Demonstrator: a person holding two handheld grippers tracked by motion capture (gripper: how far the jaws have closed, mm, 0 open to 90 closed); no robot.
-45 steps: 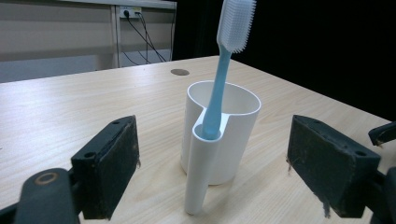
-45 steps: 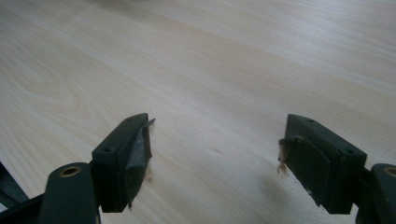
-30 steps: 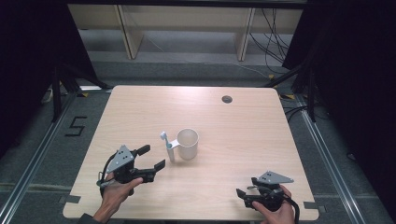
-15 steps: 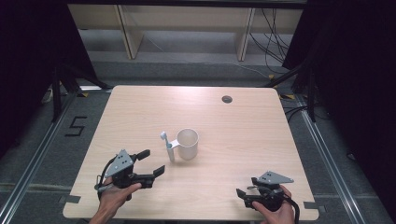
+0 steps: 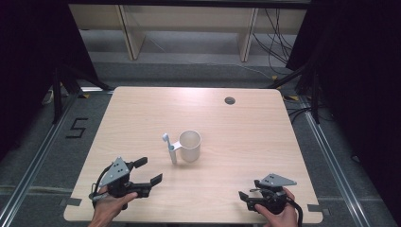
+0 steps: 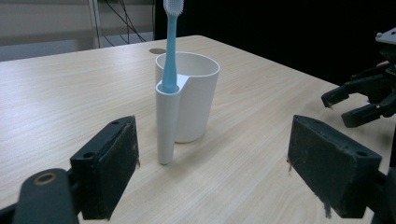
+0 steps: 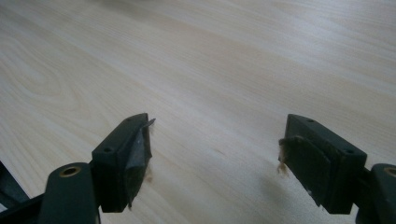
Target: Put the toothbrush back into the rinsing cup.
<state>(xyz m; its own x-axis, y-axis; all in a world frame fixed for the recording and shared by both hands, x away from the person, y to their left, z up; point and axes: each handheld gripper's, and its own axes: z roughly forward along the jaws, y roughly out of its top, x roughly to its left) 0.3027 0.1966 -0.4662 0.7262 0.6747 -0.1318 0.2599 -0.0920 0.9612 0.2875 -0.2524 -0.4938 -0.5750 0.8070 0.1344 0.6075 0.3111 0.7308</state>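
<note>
White cup (image 5: 190,145) mid-table (image 5: 265,142), upright; blue toothbrush (image 6: 171,42) standing in its side holder, bristles up; small dark hole (image 5: 230,100) near far edge. Left gripper (image 5: 147,171) at near left corner, jaws spread wide, empty, aimed at cup, nothing between; right gripper (image 5: 242,196) at near right corner, parted, empty, over bare wood.

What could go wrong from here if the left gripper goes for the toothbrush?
1. The toothbrush stands upright in the narrow side tube of the white cup; a sideways pull could likely tip the whole cup.
2. The left gripper has its jaws wide open, facing the tube; closing low would catch the tube, not the brush.
3. The right gripper sits open, far from the cup, so nothing steadies it.
</note>
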